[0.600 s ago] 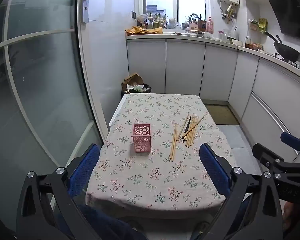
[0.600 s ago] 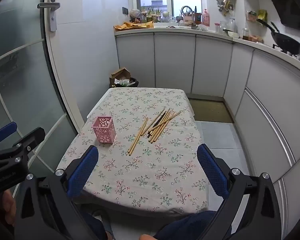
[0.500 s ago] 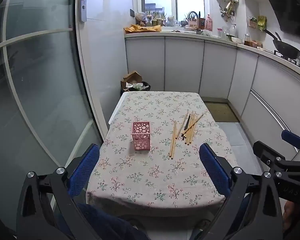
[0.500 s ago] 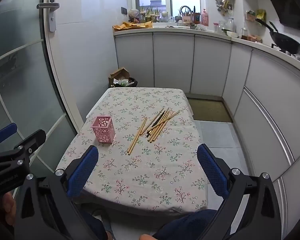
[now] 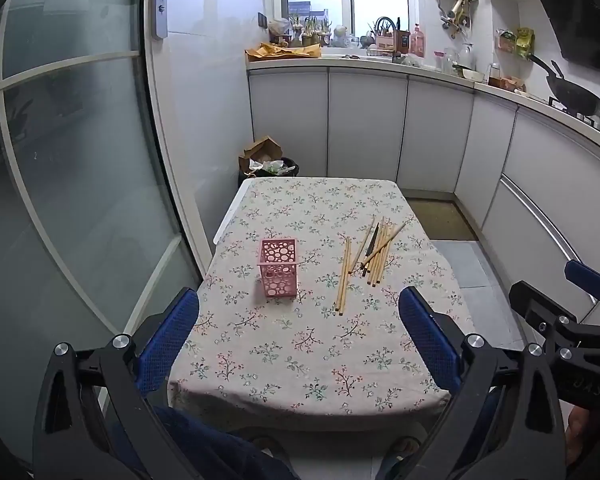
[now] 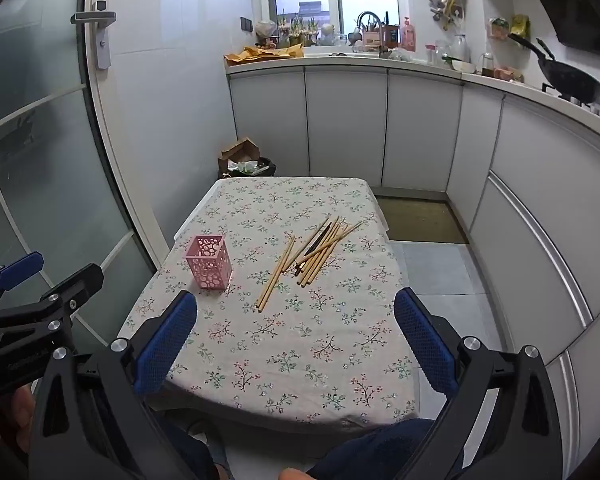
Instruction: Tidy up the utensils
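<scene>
A pink perforated utensil holder (image 5: 278,267) stands upright and empty on the floral tablecloth; it also shows in the right wrist view (image 6: 208,262). Several wooden chopsticks (image 5: 366,256) and one dark one lie loose in a pile to its right, also in the right wrist view (image 6: 311,250). My left gripper (image 5: 299,340) is open and empty, held back above the table's near edge. My right gripper (image 6: 296,340) is open and empty too, to the right of the left one. The right gripper also shows at the right edge of the left wrist view (image 5: 560,316).
The small table (image 5: 312,376) stands in a narrow kitchen. A glass door (image 5: 60,184) is at the left, white cabinets (image 5: 380,128) behind and to the right. A bin with cardboard (image 5: 266,162) stands past the far edge. My knees show below the table.
Both grippers have pulled back and risen slightly, so the table looks a little farther away. Nothing on the table has moved.
</scene>
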A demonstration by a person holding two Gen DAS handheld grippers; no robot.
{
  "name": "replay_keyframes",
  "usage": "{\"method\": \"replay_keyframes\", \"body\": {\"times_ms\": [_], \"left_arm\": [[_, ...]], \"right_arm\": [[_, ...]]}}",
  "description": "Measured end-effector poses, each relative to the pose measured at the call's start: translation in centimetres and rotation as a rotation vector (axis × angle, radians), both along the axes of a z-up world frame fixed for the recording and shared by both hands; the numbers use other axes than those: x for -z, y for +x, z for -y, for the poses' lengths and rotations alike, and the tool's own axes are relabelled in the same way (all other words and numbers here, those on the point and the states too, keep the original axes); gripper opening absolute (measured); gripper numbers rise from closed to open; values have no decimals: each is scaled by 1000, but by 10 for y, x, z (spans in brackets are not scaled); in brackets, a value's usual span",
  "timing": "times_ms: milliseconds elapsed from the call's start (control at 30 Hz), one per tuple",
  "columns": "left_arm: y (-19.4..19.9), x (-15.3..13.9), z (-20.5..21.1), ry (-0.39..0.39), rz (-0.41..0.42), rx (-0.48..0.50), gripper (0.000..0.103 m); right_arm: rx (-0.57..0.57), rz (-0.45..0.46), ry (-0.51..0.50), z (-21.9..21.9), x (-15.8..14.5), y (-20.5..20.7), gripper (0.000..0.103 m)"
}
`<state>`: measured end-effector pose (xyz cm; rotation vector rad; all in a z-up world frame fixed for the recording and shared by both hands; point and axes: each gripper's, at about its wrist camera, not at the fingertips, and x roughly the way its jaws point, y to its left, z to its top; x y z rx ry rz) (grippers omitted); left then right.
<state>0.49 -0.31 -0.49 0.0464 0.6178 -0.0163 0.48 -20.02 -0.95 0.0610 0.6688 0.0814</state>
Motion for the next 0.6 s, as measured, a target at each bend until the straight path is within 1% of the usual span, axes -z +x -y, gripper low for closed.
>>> {"method": "replay_keyframes", "body": {"times_ms": [367, 600], "left_arm": [[2, 1, 7, 9, -2, -10, 96], [2, 0, 7, -1, -2, -15, 96]], "right_arm": [[-10, 2, 17, 0, 3, 5, 96], [-13, 5, 19, -1, 3, 5, 96]]}}
